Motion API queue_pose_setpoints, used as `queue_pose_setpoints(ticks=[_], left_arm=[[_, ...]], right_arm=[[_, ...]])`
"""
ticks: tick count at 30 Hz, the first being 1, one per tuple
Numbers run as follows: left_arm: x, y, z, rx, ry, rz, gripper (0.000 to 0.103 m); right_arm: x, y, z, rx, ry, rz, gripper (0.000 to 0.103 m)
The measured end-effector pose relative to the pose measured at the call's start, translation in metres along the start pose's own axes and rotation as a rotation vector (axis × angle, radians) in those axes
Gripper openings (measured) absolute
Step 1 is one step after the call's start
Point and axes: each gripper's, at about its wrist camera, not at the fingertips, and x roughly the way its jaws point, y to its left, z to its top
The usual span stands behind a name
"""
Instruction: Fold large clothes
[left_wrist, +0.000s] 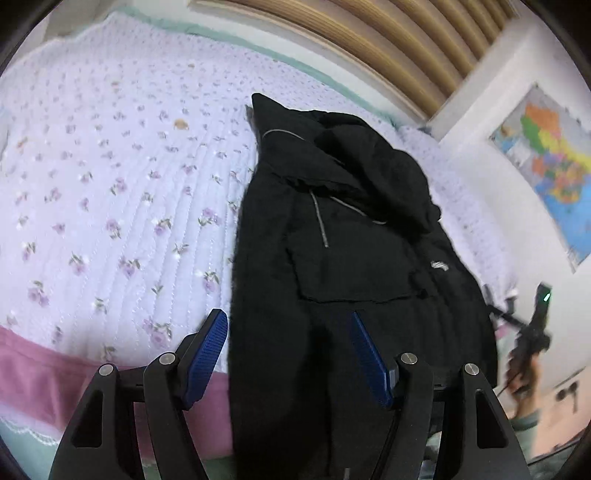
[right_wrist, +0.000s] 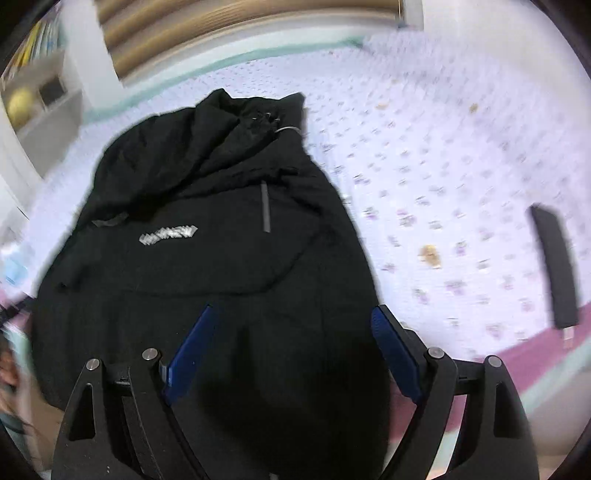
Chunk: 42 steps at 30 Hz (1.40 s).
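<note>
On the floral bedspread (left_wrist: 110, 192), black jacket (left_wrist: 332, 258) lengthwise, hood toward headboard (left_wrist: 369, 44)

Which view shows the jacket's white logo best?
The right wrist view. There the logo sits near the middle of the black jacket, large though blurred and unreadable. The left wrist view shows it only as a small white mark toward the jacket's right edge, too small to make out.

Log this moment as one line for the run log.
stage: folding | black jacket: lying on floral bedspread | left gripper: open, empty | right gripper: open, empty
</note>
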Motion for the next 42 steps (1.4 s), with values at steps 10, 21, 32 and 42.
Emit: queue_pose_setpoints(ticks=[10,21,32,42], left_arm=[[0.017,-0.007,0.005,-0.02,0.075,-0.028,0.07],[0.05,-0.019,0.009,0.029,0.155,0.082,0.07],[0.056,-0.025,0.03,-0.15,0.138,-0.397,0.074],[0.029,-0.028,-0.029,-0.085,0.199,-0.324,0.074]], right_arm=[[-0.008,-0.048,-0.013,0.158,-0.021,-0.018,0.07],[0.021,-0.063,-0.02,0.207,0.073,0.115,0.063],[0.011,-0.019,0.002,0.164,0.099,0.375,0.052],[-0.002,-0.024,-0.038,0.119,0.194,0.334,0.052]])
